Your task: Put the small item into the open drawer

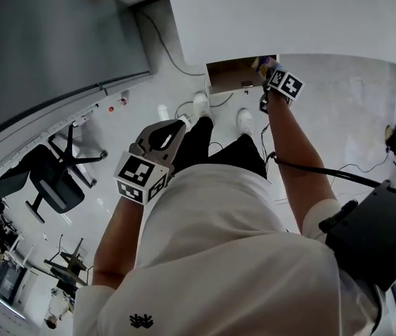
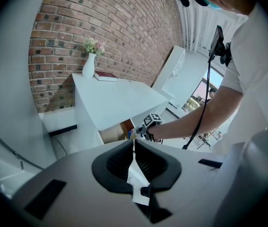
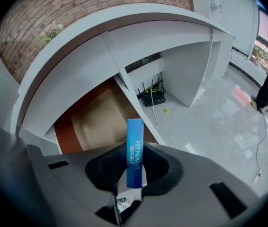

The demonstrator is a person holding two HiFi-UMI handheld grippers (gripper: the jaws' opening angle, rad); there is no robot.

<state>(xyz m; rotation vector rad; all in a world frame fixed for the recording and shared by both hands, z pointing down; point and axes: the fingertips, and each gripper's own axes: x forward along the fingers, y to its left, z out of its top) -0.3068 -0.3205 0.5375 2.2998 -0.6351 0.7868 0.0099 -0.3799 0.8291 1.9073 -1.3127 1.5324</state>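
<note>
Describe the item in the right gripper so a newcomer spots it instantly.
Find the white desk with its wooden drawer open. At that drawer, the right gripper pinches a slim box. It alone is bright blue, with white lettering.

The head view looked steeply down from above the person's shoulders at the floor, with the white surface [image 1: 289, 19] and its open drawer [image 1: 236, 74] at the top edge. The left gripper view faced across the room from farther back, taking in the same surface, the drawer and the right gripper [image 2: 138, 133] before a brick wall [image 2: 101, 27]. The right gripper view hung close above that drawer, looking down into it past the blue box [image 3: 134, 152].
</note>
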